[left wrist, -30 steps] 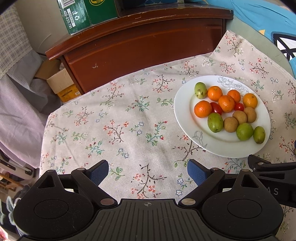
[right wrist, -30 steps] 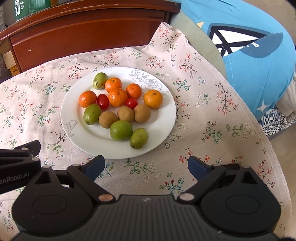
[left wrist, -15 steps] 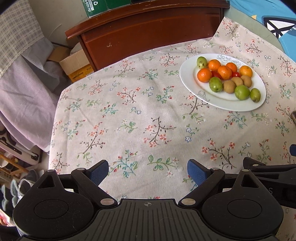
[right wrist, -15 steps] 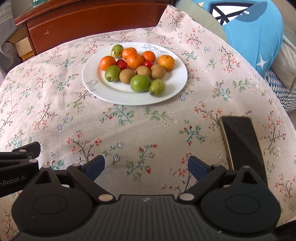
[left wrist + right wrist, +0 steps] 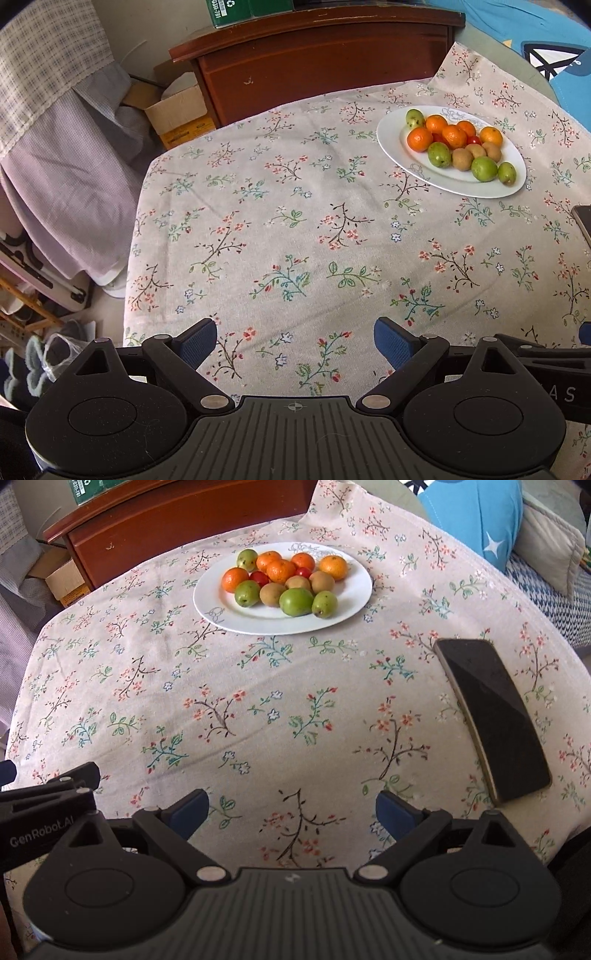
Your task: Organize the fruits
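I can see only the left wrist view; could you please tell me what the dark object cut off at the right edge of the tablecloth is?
Observer: It is a flat black rectangular phone. It lies on the floral tablecloth, nearer than the white round plate of fruit, to its right and clear of it.
Operator: Thank you. Is the right hand-held gripper open?
Observer: Yes, the right hand-held gripper is open, with only cloth showing between its pads.
Operator: Is there anything beyond the phone?
Observer: A pale grey pillow lies off the table's far right side, beside the blue cushion.
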